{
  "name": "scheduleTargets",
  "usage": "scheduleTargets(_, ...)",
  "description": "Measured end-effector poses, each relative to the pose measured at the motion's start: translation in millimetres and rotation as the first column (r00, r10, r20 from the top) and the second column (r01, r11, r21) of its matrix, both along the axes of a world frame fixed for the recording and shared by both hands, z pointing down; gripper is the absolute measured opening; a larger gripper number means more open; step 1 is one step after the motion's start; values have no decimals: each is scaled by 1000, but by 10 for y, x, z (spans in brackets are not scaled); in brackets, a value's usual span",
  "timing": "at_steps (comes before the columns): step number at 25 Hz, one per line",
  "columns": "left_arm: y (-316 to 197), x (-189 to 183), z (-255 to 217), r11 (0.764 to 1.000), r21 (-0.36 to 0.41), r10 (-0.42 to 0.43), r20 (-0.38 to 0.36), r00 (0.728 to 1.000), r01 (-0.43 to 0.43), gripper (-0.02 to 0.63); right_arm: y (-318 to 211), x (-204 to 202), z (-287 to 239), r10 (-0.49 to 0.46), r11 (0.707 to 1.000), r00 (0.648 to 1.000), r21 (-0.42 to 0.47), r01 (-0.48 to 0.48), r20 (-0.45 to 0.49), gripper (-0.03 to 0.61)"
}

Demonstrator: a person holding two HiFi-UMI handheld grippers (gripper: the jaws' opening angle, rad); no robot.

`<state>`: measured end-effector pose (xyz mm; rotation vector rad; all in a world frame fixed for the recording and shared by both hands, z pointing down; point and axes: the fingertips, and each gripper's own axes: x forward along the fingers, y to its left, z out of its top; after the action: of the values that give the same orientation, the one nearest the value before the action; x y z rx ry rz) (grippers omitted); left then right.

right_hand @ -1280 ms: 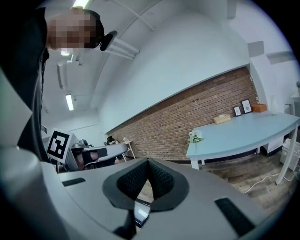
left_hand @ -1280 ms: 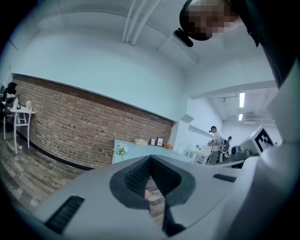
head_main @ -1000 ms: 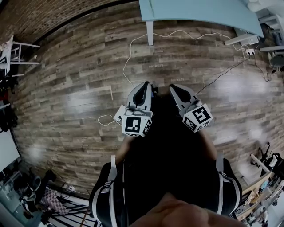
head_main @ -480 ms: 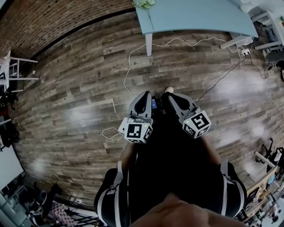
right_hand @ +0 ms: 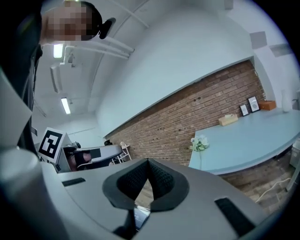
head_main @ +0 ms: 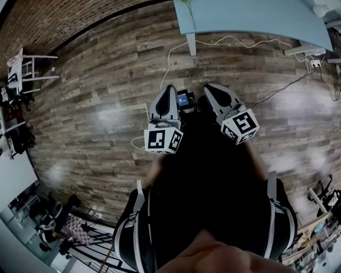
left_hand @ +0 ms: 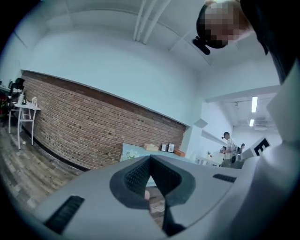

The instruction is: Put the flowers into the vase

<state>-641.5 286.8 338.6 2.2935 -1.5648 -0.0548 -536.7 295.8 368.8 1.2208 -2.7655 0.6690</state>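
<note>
White flowers [right_hand: 200, 143] lie at the near corner of a light blue table [right_hand: 253, 136]; in the head view that table [head_main: 256, 16] is at the top, with a bit of the green flowers [head_main: 186, 4] at its left corner. My left gripper [head_main: 168, 88] and right gripper [head_main: 209, 88] are held side by side over the wood floor, well short of the table. The right gripper [right_hand: 148, 161] has its jaws shut with nothing between them, and the left gripper [left_hand: 150, 159] is shut and empty too. I see no vase that I can make out.
A white cable [head_main: 170, 58] and a power strip [head_main: 306, 50] lie on the floor by the table leg [head_main: 192, 45]. A white stool [head_main: 32, 66] stands at the left by the brick wall. Picture frames [right_hand: 248, 105] and a box [right_hand: 228, 119] sit on the table's far side.
Both grippers have moved forward toward the table, higher in the head view. The flowers at the table corner have come into view. Both stay shut.
</note>
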Motion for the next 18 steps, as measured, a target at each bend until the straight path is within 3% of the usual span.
scheduleTargets(4, -375, 167, -6, 1000, 27, 8, 17, 1000, -9, 21, -290, 253, 8, 29, 999, 1000, 33, -29, 4, 18)
scheduleTargets(10, -653, 425, 55, 1000, -16, -10, 55, 998, 11, 21, -605, 474, 123, 12, 1000, 999, -3, -12, 43, 18)
scheduleTargets(14, -783, 487, 133, 999, -37, 20, 85, 996, -17, 21, -775, 487, 196, 22, 999, 998, -25, -20, 62, 18)
scheduleTargets(18, -996, 443, 175, 998, -57, -15, 81, 997, 20, 21, -997, 474, 272, 17, 999, 998, -52, -14, 57, 18)
